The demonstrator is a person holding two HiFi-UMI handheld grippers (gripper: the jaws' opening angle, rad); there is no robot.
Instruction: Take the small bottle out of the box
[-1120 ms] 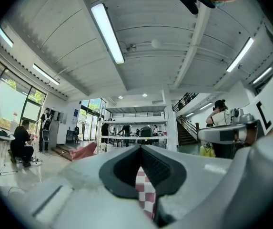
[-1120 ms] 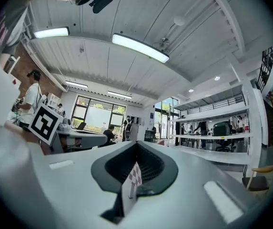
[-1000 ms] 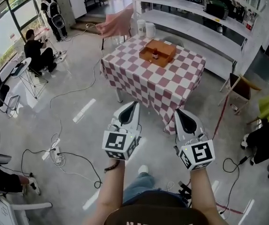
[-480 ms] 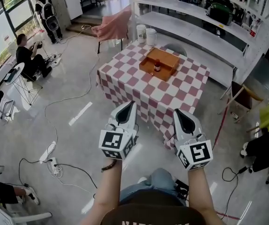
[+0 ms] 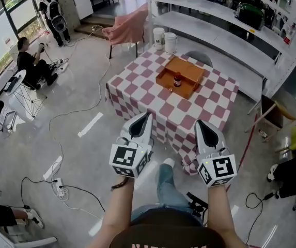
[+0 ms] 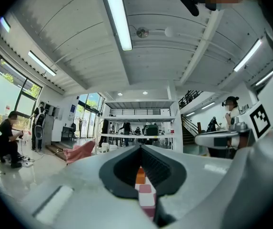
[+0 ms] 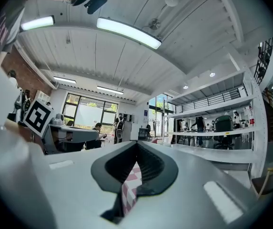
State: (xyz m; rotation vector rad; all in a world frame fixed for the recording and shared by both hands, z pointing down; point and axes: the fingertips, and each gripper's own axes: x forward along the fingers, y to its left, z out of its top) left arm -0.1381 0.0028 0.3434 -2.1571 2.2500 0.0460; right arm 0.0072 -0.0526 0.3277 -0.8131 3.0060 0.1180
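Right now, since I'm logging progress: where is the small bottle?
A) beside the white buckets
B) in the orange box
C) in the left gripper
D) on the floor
B: the small bottle stands inside the orange box on the checkered table.

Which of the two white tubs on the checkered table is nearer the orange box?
The white tub on the right in the head view. It stands closer to the orange box, while the other tub, to its left, is farther from it.

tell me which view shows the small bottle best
The head view: the small bottle stands in the orange box on the checkered table. The left gripper view shows only a sliver of box, the right only the table; no bottle.
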